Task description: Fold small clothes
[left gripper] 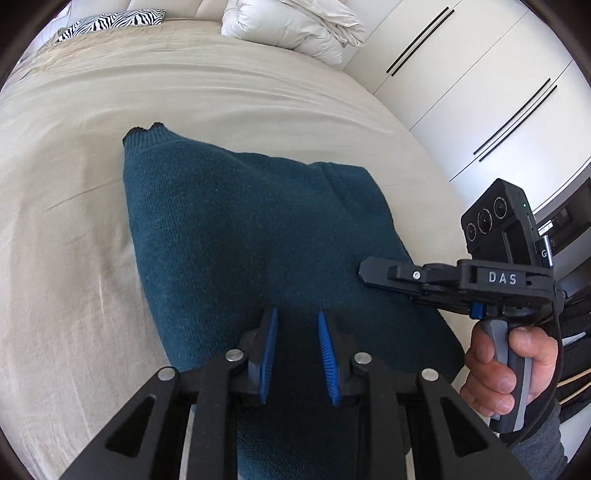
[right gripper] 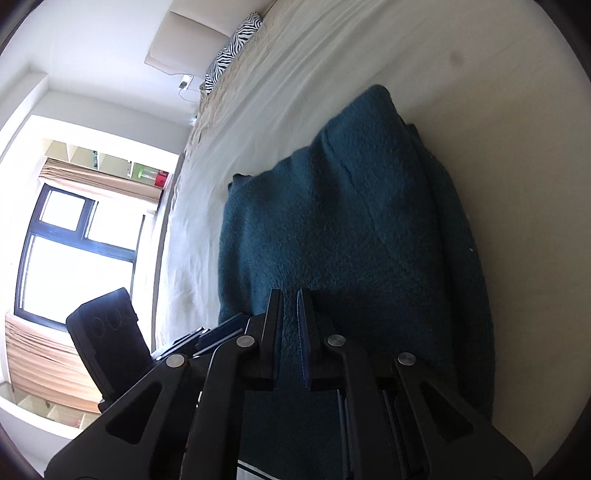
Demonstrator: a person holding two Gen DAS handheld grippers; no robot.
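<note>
1. The bed (left gripper: 92, 155), covered by a beige sheet, is filling most of both views and is bearing everything else; its sheet is lying in shallow creases.
2. The teal sweater (left gripper: 240, 229) is lying folded on the sheet near the bed's near edge, its ribbed cuff pointing toward the headboard; in the right wrist view the same sweater (right gripper: 332, 221) is showing stacked layers along one side.
3. A white duvet (left gripper: 295, 29) is lying bunched at the far end of the bed, next to the white wardrobe doors (left gripper: 480, 85).
4. The right gripper (left gripper: 364, 271) is reaching in sideways over the sweater's edge, gripped by the right hand (left gripper: 506, 365); its fingers are standing only slightly apart in its own view, with cloth visible behind the gap, and whether they are pinching it cannot be told.
5. The left gripper (left gripper: 295, 321) is hovering over the sweater's near part, its blue pads (left gripper: 269, 347) standing apart with nothing between them.
6. A zebra-print pillow (left gripper: 110, 22) is resting at the headboard.
</note>
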